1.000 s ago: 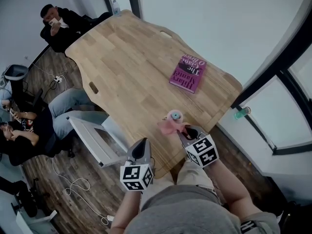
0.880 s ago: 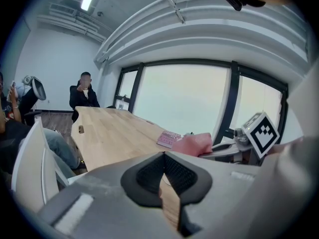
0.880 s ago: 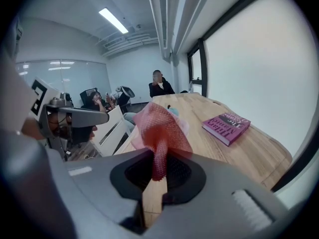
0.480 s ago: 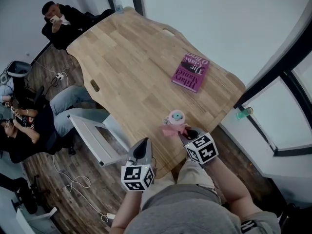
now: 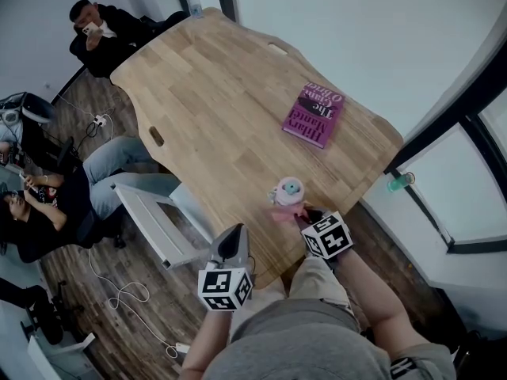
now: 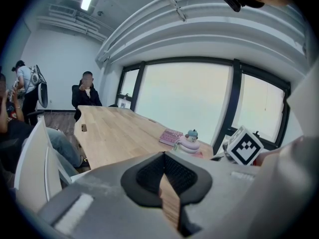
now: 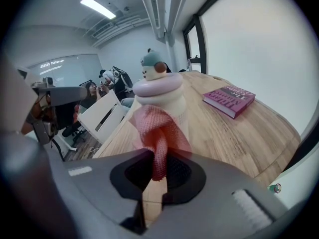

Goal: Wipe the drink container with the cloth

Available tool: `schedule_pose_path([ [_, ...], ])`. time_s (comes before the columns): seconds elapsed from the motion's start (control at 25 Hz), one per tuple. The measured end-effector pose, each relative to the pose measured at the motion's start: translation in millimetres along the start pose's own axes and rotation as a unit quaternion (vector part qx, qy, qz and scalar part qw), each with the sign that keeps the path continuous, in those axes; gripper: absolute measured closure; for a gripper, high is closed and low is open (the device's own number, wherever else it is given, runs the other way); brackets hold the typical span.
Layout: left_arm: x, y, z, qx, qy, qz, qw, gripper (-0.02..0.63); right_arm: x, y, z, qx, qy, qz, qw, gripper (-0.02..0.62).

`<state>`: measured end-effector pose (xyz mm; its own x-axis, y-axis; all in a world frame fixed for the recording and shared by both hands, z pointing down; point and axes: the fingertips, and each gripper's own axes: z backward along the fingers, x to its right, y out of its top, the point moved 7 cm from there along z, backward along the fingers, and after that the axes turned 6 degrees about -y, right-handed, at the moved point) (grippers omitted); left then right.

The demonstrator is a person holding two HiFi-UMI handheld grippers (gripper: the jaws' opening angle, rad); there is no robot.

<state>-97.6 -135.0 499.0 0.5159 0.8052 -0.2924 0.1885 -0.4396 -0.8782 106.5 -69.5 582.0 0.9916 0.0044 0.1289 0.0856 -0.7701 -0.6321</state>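
Fingers of right gripper pinch one cloth, apparently touching one container.

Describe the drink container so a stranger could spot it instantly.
Find the long wooden table; at its near end, nearer than the magenta book, stands the drink container. It's the only upright thing at that end: pale, topped by a pink ring and a teal-capped figure.

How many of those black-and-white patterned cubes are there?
2. One cube rides on the left claw, held off the table's near edge. The other rides on the right claw, which grips the pink cloth by the drink container. None seem hidden.
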Motion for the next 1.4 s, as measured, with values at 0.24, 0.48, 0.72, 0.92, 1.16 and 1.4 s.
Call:
schedule_pose_path([
  [0.24, -0.9, -1.8, 2.6, -0.002, 0.004, -0.001, 1.0, 0.604, 3.5, -10.2, -19.4, -0.019, -0.008, 0.001, 1.0, 0.563],
  [0.48, -0.7, -2.8, 4.4, -0.002, 0.005, -0.003, 1.0, 0.604, 5.8, -22.4, -35.4, -0.038, -0.021, 0.001, 0.999, 0.563],
  [0.72, -0.4, -4.8, 6.9, -0.004, 0.005, -0.003, 1.0, 0.604, 10.0, -30.9, -46.4, -0.051, -0.034, -0.006, 0.998, 0.562],
  [0.92, -1.7, -4.3, 10.3, -0.002, 0.0, -0.004, 1.0, 0.604, 11.7, -33.9, -48.6, -0.046, -0.042, -0.024, 0.998, 0.561],
  [1.16, -2.7, -3.6, 17.8, 0.001, -0.011, -0.008, 0.9999, 0.604, 7.7, -35.5, -46.4, -0.041, -0.055, -0.035, 0.997, 0.561],
  [1.4, -9.1, -2.2, 30.2, 0.005, -0.027, -0.017, 0.9995, 0.604, -11.3, -40.8, -34.7, -0.028, -0.068, -0.046, 0.996, 0.561],
])
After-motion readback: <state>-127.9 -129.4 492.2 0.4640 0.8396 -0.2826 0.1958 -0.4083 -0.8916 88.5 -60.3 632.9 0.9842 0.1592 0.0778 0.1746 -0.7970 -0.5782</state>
